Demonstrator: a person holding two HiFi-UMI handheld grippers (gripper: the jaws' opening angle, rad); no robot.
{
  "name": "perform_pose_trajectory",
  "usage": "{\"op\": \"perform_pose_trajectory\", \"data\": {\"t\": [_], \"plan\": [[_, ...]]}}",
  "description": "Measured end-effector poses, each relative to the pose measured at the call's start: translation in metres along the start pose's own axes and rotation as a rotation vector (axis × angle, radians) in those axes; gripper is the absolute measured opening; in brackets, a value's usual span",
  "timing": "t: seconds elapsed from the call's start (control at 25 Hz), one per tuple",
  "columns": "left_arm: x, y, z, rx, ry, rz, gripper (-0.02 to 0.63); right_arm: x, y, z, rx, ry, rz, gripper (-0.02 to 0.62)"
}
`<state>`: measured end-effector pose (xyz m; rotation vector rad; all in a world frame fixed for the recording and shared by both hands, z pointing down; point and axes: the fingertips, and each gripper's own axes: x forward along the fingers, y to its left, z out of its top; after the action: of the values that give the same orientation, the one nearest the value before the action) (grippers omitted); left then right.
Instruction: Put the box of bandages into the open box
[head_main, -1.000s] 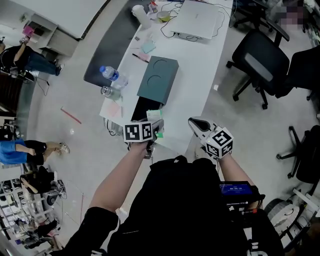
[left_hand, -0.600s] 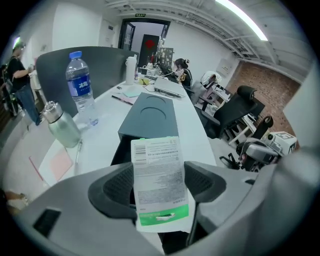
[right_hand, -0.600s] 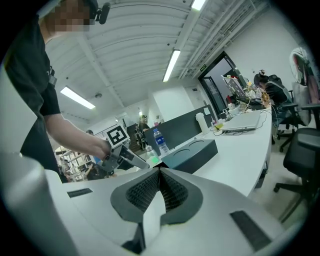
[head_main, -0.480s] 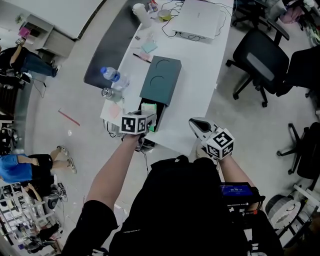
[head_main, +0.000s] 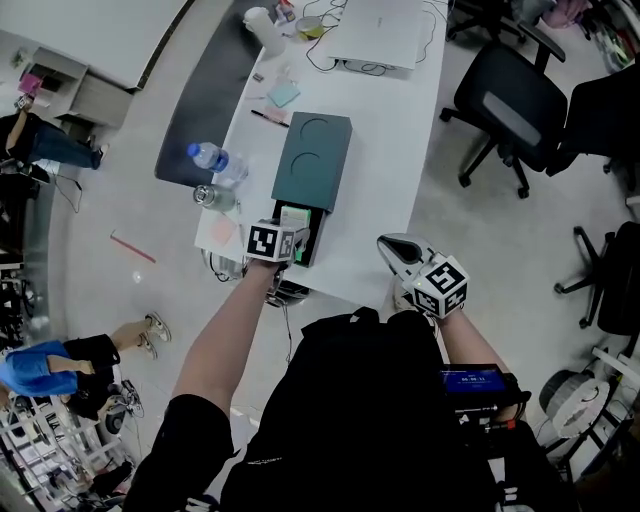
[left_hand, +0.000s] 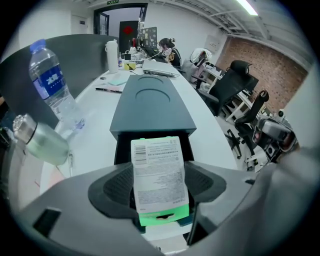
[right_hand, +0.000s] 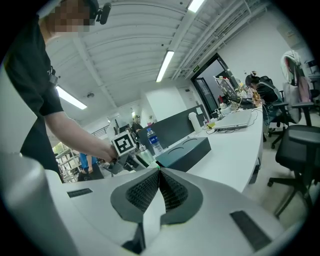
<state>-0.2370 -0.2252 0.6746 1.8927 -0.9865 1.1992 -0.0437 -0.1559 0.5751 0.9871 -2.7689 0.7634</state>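
Observation:
My left gripper is shut on the white-and-green box of bandages, which stands upright between its pads. It points steeply down at the open near end of the dark teal box, and the bandage box hangs right over that black opening. The teal box lies lengthwise on the white table. My right gripper hovers off the table's near edge, to the right of the left one. Its jaws are shut, with nothing between the pads.
A water bottle and a clear jar stand left of the teal box. Further back lie a pen, sticky notes, a white cup and a laptop. Office chairs stand to the right of the table.
My left gripper has carried the bandage box forward and down, from the table's near edge to the teal box's open end. The right gripper has stayed put.

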Motion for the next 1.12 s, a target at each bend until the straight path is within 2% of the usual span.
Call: {"op": "perform_pose_trajectory", "data": {"t": [0.4, 0.68, 0.88, 1.12], "plan": [[0.026, 0.004, -0.011, 0.053, 0.079, 0.009, 0.321, 0.0, -0.004, -0.003, 0.014, 0.01, -0.024, 0.028], [0.031, -0.001, -0.012, 0.068, 0.099, 0.02, 0.328, -0.005, -0.004, -0.003, 0.012, 0.025, -0.016, 0.028], [0.015, 0.014, -0.002, 0.044, 0.023, 0.054, 0.334, 0.008, -0.003, 0.0, 0.0, 0.017, 0.021, 0.028], [-0.009, -0.003, 0.004, -0.044, -0.122, 0.091, 0.333, -0.008, -0.002, 0.0, -0.024, 0.043, 0.081, 0.028]]}}
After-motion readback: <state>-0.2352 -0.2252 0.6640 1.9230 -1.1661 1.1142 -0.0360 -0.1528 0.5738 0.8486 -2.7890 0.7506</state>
